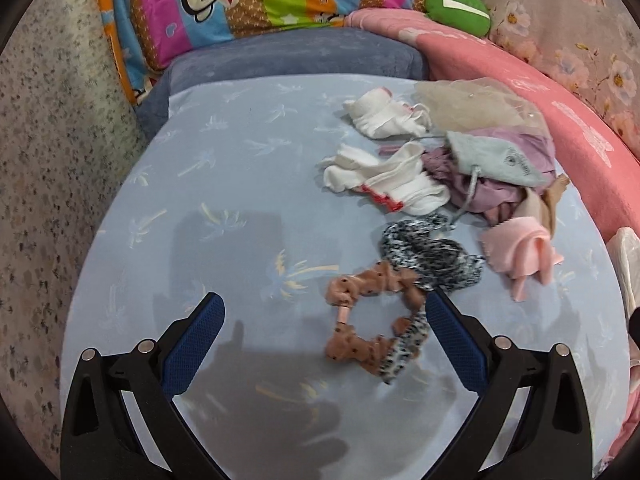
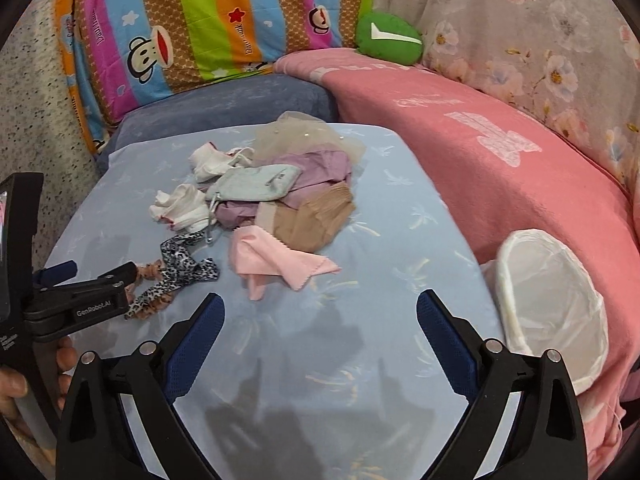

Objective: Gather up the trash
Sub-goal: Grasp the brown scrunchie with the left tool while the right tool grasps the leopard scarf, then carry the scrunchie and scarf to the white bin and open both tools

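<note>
Left tool [image 1: 324, 340] wide, empty, over pink scrunchie [image 1: 360, 320] near pile edge; right tool [image 2: 320, 340] wide, empty, short of pink cloth [image 2: 276, 264]; lined bin [image 2: 552, 304] right of pile; approach step; next: lower, close on one scrap.

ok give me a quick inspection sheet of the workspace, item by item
surface: pale blue sheet with a faint leaf print, gripper shadows on the near part
job's things: white-lined bin at the sheet's right edge, looks empty; loose heap of white socks, grey pouch, lilac cloth, tan stockings, pink cloth, leopard hair band, peach scrunchie
clutter: nothing seen beyond the heap
grippers: left gripper open, scrunchie between its fingers, untouched; right gripper open, empty
cables: nothing seen
surroundings: pink blanket, cartoon quilt, green cushion
</note>
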Demonstrator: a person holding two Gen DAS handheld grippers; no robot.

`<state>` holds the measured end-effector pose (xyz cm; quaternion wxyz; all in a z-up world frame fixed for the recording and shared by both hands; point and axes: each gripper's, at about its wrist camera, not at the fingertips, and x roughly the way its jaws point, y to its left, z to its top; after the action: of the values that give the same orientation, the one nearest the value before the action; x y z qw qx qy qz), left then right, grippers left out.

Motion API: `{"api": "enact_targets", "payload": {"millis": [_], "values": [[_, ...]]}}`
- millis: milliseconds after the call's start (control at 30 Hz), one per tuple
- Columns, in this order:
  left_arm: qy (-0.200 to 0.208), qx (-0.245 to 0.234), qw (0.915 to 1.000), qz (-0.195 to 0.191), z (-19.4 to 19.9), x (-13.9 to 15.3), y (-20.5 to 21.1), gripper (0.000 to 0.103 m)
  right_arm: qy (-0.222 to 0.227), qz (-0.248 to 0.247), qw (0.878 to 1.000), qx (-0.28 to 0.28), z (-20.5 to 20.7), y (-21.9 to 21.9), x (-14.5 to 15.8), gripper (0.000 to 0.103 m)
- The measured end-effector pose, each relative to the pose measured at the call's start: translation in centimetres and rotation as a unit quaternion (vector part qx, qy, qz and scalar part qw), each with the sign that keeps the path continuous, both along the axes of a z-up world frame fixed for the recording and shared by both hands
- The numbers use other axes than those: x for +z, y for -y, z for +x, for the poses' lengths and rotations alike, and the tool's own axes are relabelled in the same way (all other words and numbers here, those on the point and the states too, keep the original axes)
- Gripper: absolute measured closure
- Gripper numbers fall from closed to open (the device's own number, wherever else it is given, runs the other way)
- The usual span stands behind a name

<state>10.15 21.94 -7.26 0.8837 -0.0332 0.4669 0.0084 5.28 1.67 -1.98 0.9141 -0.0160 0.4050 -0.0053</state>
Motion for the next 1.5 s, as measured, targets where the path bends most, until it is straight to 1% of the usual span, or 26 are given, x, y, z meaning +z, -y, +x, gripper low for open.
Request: {"api": "enact_targets", "payload": {"millis": [33, 100, 133, 167, 200, 300, 333, 400, 433, 467, 533, 567, 600, 667, 733, 767, 800, 900, 1033, 1200, 1400, 1500], "values": [[-0.004, -0.002, 1.0000, -0.006, 0.3, -0.3, -0.3, 0.009, -0.004, 0.005, 1.000, 0.006, 0.5, -0.6, -0.3, 0.017], [-0.011, -0.010, 0.9995, -0.026, 0.6, -0.8, -1.1, 0.015, -0.010, 0.018, 1.000, 0.020, 1.7, -1.9, -0.8, 0.025], [-0.012, -0.015, 0.9992, -0.035, 0.7, -1.0, -1.2, 0.017, -0.015, 0.023, 0.999, 0.027, 2.3, -2.5, -1.2, 0.026], [-0.012, -0.022, 0.9986, -0.046, 0.7, -1.1, -1.4, 0.021, -0.021, 0.030, 0.999, 0.034, 2.9, -3.1, -1.5, 0.029], [-0.013, -0.029, 0.9981, -0.052, 0.7, -1.2, -1.5, 0.028, -0.027, 0.035, 0.998, 0.040, 3.4, -3.7, -1.9, 0.036], [-0.018, -0.040, 0.9966, -0.069, 0.8, -1.6, -1.7, 0.041, -0.045, 0.046, 0.996, 0.058, 4.8, -5.2, -3.0, 0.047], [-0.021, -0.045, 0.9954, -0.081, 0.8, -1.8, -1.8, 0.043, -0.049, 0.049, 0.996, 0.064, 5.0, -5.7, -3.2, 0.048], [-0.027, -0.056, 0.9933, -0.097, 0.7, -2.0, -1.7, 0.052, -0.056, 0.049, 0.994, 0.075, 5.7, -6.7, -3.9, 0.058], [-0.028, -0.061, 0.9927, -0.100, 0.6, -2.1, -1.6, 0.054, -0.059, 0.048, 0.994, 0.082, 6.1, -7.2, -4.3, 0.061], [-0.029, -0.064, 0.9924, -0.102, 0.7, -2.2, -1.4, 0.059, -0.062, 0.047, 0.993, 0.087, 6.3, -7.7, -4.5, 0.064], [-0.032, -0.065, 0.9918, -0.105, 0.8, -2.4, -1.4, 0.063, -0.070, 0.049, 0.992, 0.095, 6.8, -8.3, -5.2, 0.070], [-0.031, -0.064, 0.9920, -0.105, 0.9, -2.4, -1.5, 0.065, -0.076, 0.051, 0.991, 0.099, 7.1, -8.5, -5.6, 0.075], [-0.030, -0.064, 0.9916, -0.108, 0.8, -2.4, -1.6, 0.071, -0.082, 0.055, 0.990, 0.102, 7.3, -8.7, -5.9, 0.079], [-0.032, -0.064, 0.9906, -0.117, 0.8, -2.4, -2.0, 0.079, -0.092, 0.065, 0.988, 0.106, 7.7, -8.9, -6.5, 0.081], [-0.032, -0.064, 0.9905, -0.118, 0.8, -2.4, -2.1, 0.083, -0.099, 0.068, 0.987, 0.109, 7.9, -9.2, -7.1, 0.085], [-0.033, -0.063, 0.9904, -0.118, 0.9, -2.5, -2.2, 0.087, -0.102, 0.068, 0.986, 0.111, 8.0, -9.4, -7.3, 0.090], [-0.034, -0.063, 0.9900, -0.121, 0.9, -2.5, -2.2, 0.089, -0.105, 0.068, 0.986, 0.112, 8.1, -9.5, -7.6, 0.094], [-0.035, -0.065, 0.9894, -0.125, 0.8, -2.5, -2.2, 0.092, -0.102, 0.071, 0.986, 0.115, 7.9, -9.6, -7.7, 0.098], [-0.034, -0.064, 0.9895, -0.125, 0.5, -2.2, -1.9, 0.094, -0.089, 0.077, 0.986, 0.114, 7.3, -9.1, -6.6, 0.100], [-0.020, -0.067, 0.9896, -0.126, 0.3, -0.8, -1.3, 0.095, -0.059, 0.084, 0.989, 0.106, 6.5, -8.0, -3.9, 0.100], [0.013, -0.084, 0.9895, -0.117, -0.1, 2.3, 0.6, 0.096, -0.015, 0.080, 0.993, 0.086, 5.4, -5.5, -0.5, 0.100], [0.027, -0.094, 0.9886, -0.115, -0.2, 3.6, 1.7, 0.096, 0.010, 0.077, 0.995, 0.067, 4.5, -3.5, 1.3, 0.100]]}}
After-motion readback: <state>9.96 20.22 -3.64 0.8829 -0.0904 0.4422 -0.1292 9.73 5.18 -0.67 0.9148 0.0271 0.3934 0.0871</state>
